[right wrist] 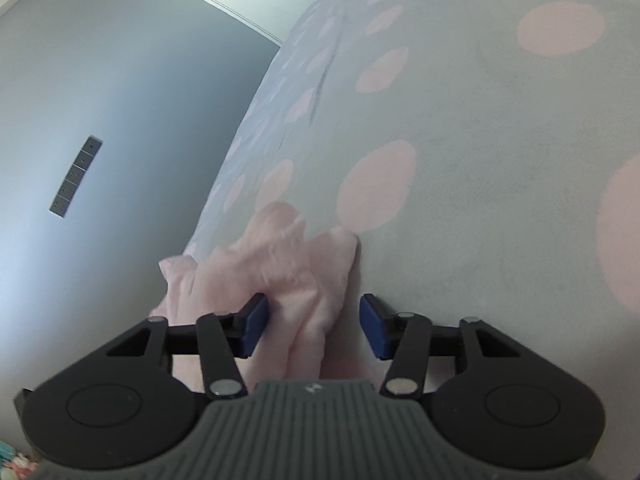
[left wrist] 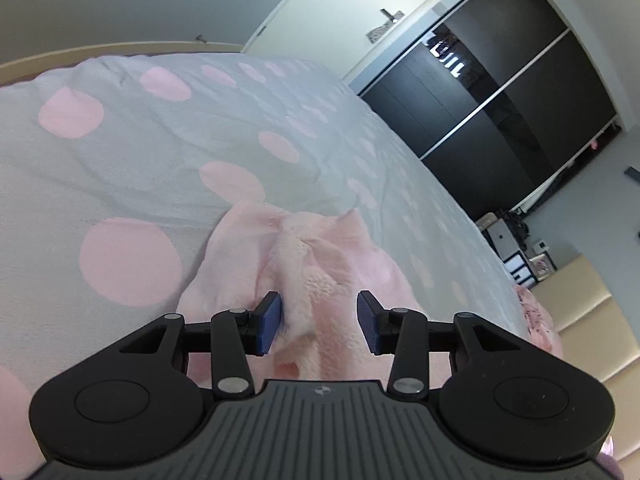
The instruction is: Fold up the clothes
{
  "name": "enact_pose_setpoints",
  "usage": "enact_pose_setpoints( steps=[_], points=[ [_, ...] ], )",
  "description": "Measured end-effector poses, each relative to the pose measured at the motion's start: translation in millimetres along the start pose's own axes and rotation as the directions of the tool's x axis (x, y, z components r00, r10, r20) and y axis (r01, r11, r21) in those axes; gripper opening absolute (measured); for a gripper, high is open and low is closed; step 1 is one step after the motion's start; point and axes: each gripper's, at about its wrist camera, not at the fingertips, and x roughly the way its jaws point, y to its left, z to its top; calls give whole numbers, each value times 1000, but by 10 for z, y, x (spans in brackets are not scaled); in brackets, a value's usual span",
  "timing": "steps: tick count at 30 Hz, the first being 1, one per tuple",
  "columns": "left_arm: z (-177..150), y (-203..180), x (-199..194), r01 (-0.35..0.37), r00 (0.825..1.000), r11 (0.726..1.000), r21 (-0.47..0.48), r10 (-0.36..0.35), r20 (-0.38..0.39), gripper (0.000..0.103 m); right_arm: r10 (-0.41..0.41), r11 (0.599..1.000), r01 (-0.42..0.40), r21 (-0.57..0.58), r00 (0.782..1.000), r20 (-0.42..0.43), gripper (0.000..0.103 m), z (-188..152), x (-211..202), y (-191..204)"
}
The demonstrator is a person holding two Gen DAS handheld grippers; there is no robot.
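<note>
A pale pink knitted garment lies bunched on a grey bedspread with pink dots. My left gripper hovers just over it with both blue pads apart; a ridge of the fabric lies between them and brushes the left pad, while the right pad stands clear of it. In the right wrist view the same pink garment lies crumpled at the bed's left side. My right gripper is open there: a fold lies beside its left pad, and the right pad is over bare bedspread.
A dark sliding wardrobe stands beyond the bed's right edge, with small items on a low shelf and a beige cabinet near it. A grey wall with a socket strip runs along the bed's left edge.
</note>
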Motion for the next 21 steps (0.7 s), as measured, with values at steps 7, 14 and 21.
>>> enact_pose_setpoints(
  steps=[7, 14, 21],
  points=[
    [16, 221, 231, -139, 990, 990, 17, 139, -12, 32, 0, 980, 7, -197, 999, 36, 5, 160, 49, 253],
    [33, 292, 47, -212, 977, 976, 42, 211, 20, 32, -135, 957, 145, -253, 989, 57, 27, 185, 119, 233],
    [171, -16, -368, -184, 978, 979, 84, 173, 119, 32, -167, 901, 215, -377, 973, 157, 31, 323, -244, 436]
  ],
)
